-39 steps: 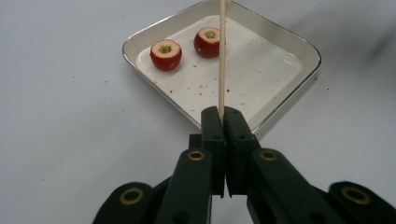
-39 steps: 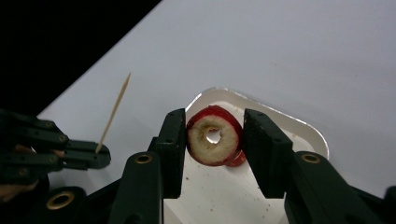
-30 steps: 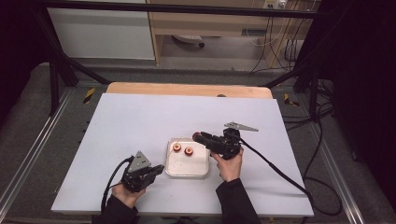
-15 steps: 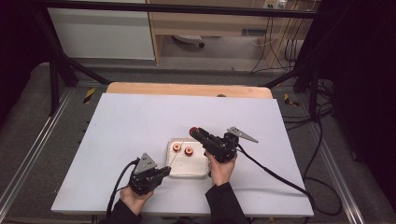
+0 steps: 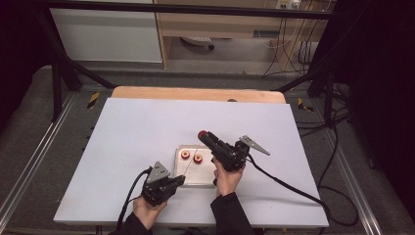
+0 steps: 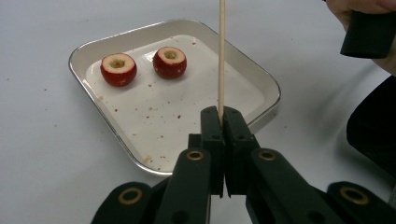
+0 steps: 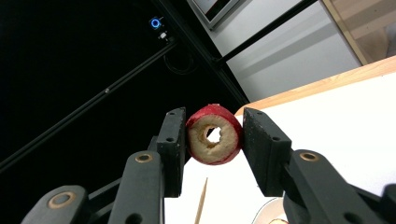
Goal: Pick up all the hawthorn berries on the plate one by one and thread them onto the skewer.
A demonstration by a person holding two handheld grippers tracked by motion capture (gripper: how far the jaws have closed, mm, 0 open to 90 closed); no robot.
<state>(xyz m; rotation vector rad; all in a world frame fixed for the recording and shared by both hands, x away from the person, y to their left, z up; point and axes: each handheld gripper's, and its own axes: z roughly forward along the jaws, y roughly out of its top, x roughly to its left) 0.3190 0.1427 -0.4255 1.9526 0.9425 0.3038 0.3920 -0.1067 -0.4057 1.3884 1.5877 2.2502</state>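
White table [image 5: 147, 127]: steel tray [image 6: 88, 49] holds 2 cored fruits [image 6: 118, 68].

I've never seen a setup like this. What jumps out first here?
The right gripper, raised above the white table, clamps a red cored fruit ring. The left gripper pinches a thin wooden skewer upright near a metal tray holding two more fruit pieces.

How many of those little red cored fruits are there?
3: two fruits sit side by side in the metal tray, and one cored fruit is clamped in the right gripper, raised above the table.
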